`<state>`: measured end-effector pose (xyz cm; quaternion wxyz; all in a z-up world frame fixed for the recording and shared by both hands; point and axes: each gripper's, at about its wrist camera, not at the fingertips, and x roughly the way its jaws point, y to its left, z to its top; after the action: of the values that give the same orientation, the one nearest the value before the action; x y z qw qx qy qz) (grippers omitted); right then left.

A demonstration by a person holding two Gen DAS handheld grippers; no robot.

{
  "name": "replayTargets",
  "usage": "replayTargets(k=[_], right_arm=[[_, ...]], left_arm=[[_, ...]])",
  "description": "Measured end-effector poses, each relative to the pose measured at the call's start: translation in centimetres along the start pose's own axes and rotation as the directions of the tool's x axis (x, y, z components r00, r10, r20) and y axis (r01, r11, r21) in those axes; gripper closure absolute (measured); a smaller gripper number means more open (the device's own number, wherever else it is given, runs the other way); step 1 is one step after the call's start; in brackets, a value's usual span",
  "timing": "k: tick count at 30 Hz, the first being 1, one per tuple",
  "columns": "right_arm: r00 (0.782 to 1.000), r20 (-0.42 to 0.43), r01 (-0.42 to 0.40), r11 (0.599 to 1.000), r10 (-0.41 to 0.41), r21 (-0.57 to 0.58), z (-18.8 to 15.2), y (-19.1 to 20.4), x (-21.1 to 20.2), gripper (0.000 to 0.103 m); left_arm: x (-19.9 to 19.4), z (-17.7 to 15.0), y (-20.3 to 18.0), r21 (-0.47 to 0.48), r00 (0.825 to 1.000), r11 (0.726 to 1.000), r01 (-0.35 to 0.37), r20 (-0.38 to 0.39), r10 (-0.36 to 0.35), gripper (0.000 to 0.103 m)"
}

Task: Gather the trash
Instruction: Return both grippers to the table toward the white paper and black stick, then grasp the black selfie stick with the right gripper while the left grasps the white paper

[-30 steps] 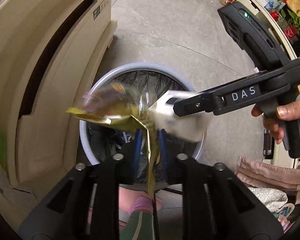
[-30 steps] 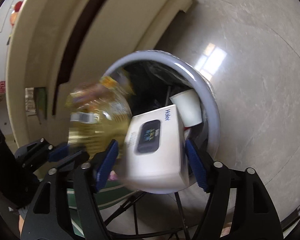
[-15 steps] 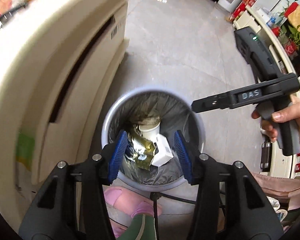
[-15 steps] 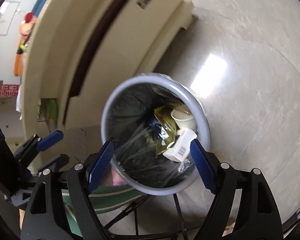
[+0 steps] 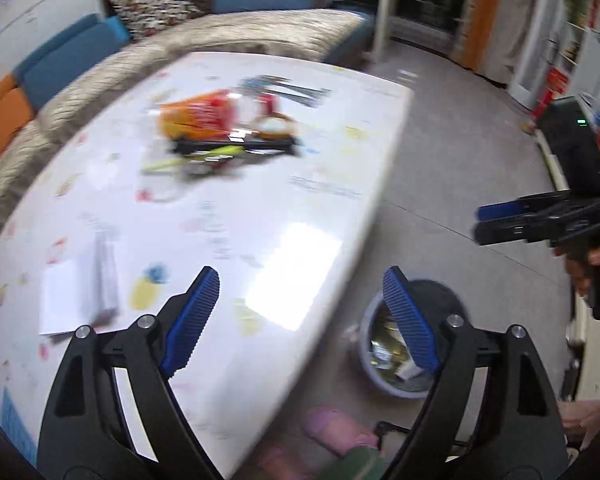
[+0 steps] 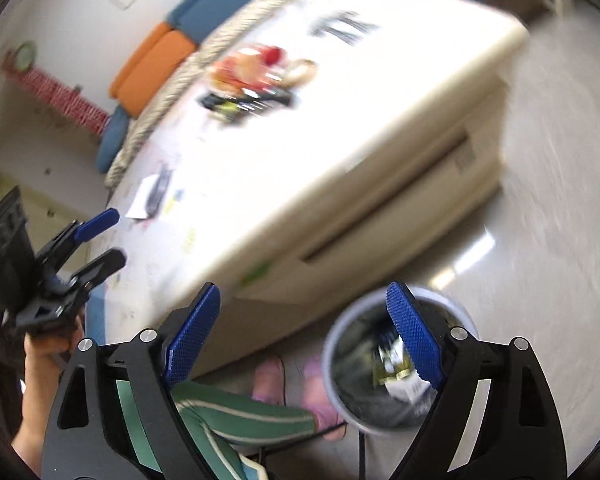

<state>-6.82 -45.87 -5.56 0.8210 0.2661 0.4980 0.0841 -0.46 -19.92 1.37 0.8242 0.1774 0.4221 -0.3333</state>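
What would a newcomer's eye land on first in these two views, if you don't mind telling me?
Probably the blurred orange and red pile of wrappers in the middle of the white table. Next, the grey trash bin on the floor beside the table, with packaging in it. Both the left gripper and right gripper are open and empty.

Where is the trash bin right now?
The trash bin stands on the floor beside the white table, low and right in both wrist views, with gold wrappers inside it and the person's pink slippers next to it.

Round grey bin (image 5: pixel 366 344) on the floor holds gold wrapper (image 6: pixel 384 374).
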Motion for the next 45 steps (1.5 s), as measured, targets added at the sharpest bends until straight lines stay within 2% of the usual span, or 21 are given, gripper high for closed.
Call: replayTargets(k=[4,9,14,19,23,30,32,34,38,39,40,42,44,45], right_arm=[[1.000,-0.002,0.002,0.991,-0.002,-0.133,3.4,5.0,1.1,0.017],[1.000,-0.002,0.018,0.954,-0.020,-0.299,7.5,9.8,3.8,0.017],[0.999,0.003,0.032,0.922,-0.034,-0.386,10.9,11.9,7.0,0.018],[0.999,0.003,0.049,0.897,-0.053,-0.440,14.5,13.2,10.5,0.020],[0.998,0.004,0.058,0.870,-0.064,-0.489,16.1,14.0,12.8,0.024],[0.994,-0.002,0.087,0.835,-0.105,-0.543,17.9,14.5,16.7,0.031],[0.994,-0.004,0.092,0.825,-0.113,-0.557,18.3,14.7,17.6,0.035],[0.993,-0.002,0.093,0.822,-0.114,-0.562,18.9,15.0,18.5,0.036],[0.989,-0.005,0.118,0.820,-0.146,-0.560,20.0,15.2,20.3,0.040],[0.989,-0.005,0.121,0.819,-0.150,-0.561,20.2,15.2,20.7,0.044],[0.989,-0.010,0.114,0.821,-0.144,-0.559,20.4,15.3,21.0,0.048],[0.989,-0.030,0.104,0.831,-0.143,-0.546,20.7,15.2,21.8,0.065],[0.989,-0.041,0.099,0.843,-0.142,-0.529,21.0,15.0,22.3,0.072],[0.991,-0.044,0.088,0.847,-0.130,-0.524,21.1,15.0,22.3,0.077]], left_arm=[[-0.6,0.1,4.7,-0.090,0.993,0.989,-0.121,-0.005,0.121,0.013],[1.2,-0.2,9.5,-0.171,0.978,0.963,-0.208,-0.055,0.202,0.013],[4.8,-0.1,13.0,-0.228,0.968,0.942,-0.247,-0.106,0.228,0.013],[6.9,-0.5,16.3,-0.262,0.958,0.923,-0.282,-0.136,0.254,0.013],[8.2,-0.7,18.2,-0.297,0.954,0.909,-0.293,-0.149,0.259,0.013],[9.7,-1.1,19.4,-0.306,0.956,0.908,-0.285,-0.161,0.246,0.015],[10.1,-1.2,19.6,-0.301,0.953,0.908,-0.292,-0.165,0.252,0.022],[10.6,-1.2,19.8,-0.286,0.952,0.913,-0.290,-0.178,0.247,0.036],[10.7,-1.3,20.5,-0.319,0.962,0.911,-0.261,-0.168,0.217,0.045],[10.6,-1.3,20.8,-0.331,0.965,0.910,-0.249,-0.161,0.205,0.057],[10.6,-1.2,21.0,-0.339,0.969,0.911,-0.236,-0.157,0.193,0.062],[10.7,-1.0,21.1,-0.340,0.972,0.914,-0.222,-0.155,0.178,0.068],[10.6,-0.9,21.1,-0.345,0.975,0.916,-0.205,-0.152,0.161,0.079],[10.6,-0.8,21.1,-0.346,0.977,0.917,-0.197,-0.152,0.152,0.093]])
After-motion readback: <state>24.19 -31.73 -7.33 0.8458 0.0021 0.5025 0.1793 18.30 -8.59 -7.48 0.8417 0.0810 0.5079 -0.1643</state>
